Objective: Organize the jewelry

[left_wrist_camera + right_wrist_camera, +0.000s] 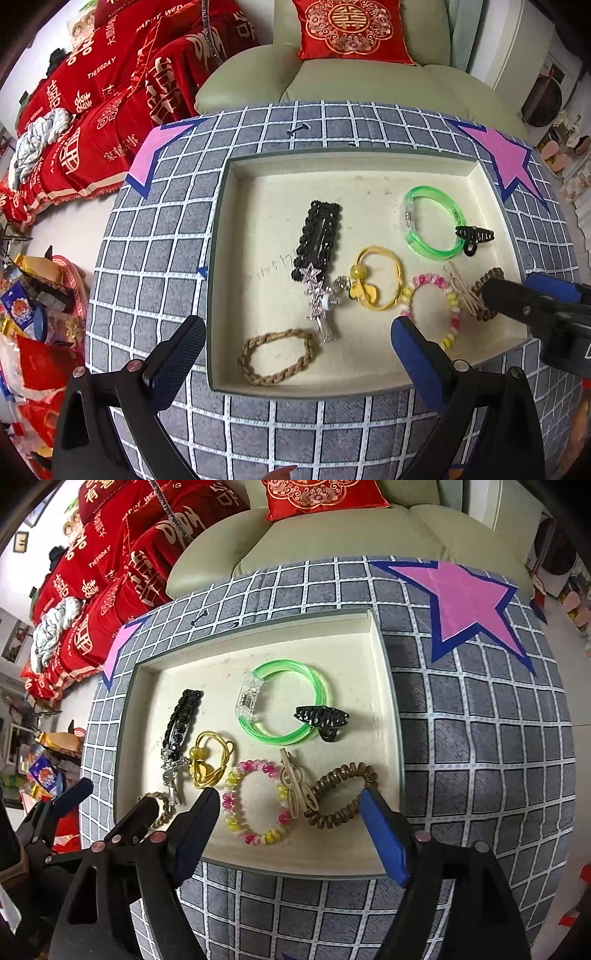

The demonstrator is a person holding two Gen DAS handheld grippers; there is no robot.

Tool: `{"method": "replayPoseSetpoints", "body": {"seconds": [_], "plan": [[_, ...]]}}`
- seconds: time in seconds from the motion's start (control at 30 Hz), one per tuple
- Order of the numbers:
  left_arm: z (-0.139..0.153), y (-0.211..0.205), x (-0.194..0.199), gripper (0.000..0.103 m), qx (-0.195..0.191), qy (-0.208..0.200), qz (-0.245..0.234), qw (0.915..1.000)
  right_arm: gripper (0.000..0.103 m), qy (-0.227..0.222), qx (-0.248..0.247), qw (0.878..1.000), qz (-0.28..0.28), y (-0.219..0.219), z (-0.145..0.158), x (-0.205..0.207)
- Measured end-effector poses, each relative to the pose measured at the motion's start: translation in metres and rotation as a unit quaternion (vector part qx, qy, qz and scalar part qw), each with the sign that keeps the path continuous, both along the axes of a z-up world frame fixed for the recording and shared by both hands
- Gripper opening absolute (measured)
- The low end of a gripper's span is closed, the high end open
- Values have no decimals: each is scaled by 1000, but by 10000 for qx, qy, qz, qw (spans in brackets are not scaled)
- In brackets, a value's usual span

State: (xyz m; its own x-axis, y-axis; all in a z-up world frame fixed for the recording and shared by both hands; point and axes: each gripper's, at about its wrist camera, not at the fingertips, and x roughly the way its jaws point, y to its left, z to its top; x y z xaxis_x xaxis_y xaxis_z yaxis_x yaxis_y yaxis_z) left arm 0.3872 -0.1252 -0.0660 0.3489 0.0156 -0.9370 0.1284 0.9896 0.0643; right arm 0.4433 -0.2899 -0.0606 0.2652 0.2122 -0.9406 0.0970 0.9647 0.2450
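A cream tray [277,206] on the checked table holds the jewelry. My left gripper [298,323] hangs open over the tray's near left part, above a tan braided bracelet [275,377] that lies free. Beyond it are a black beaded barrette [319,236], a silver pin [321,302] and a yellow hair tie [364,291]. My right gripper [290,794] is open over the near right part. Between its fingers lie a pink-and-yellow bead bracelet [258,837], a beige clip [295,786] and a brown coil tie [332,818], none of them pressed. A green bangle [280,738] touches a black claw clip [321,718].
The tray [221,657] sits on a grey grid cloth [480,738] with pink stars [465,598] at the far corners. A pale green sofa [351,81] with a red cushion stands behind. Red blankets [110,103] and floor clutter [33,306] lie to the left.
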Motion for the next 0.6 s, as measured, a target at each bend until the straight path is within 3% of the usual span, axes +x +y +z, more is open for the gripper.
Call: {"method": "replayPoseSetpoints", "body": {"seconds": [0.6], "plan": [[0,2,-31,103,12,163,30,9999,87,-288,-309,9991,54,-2,14,-27]]}}
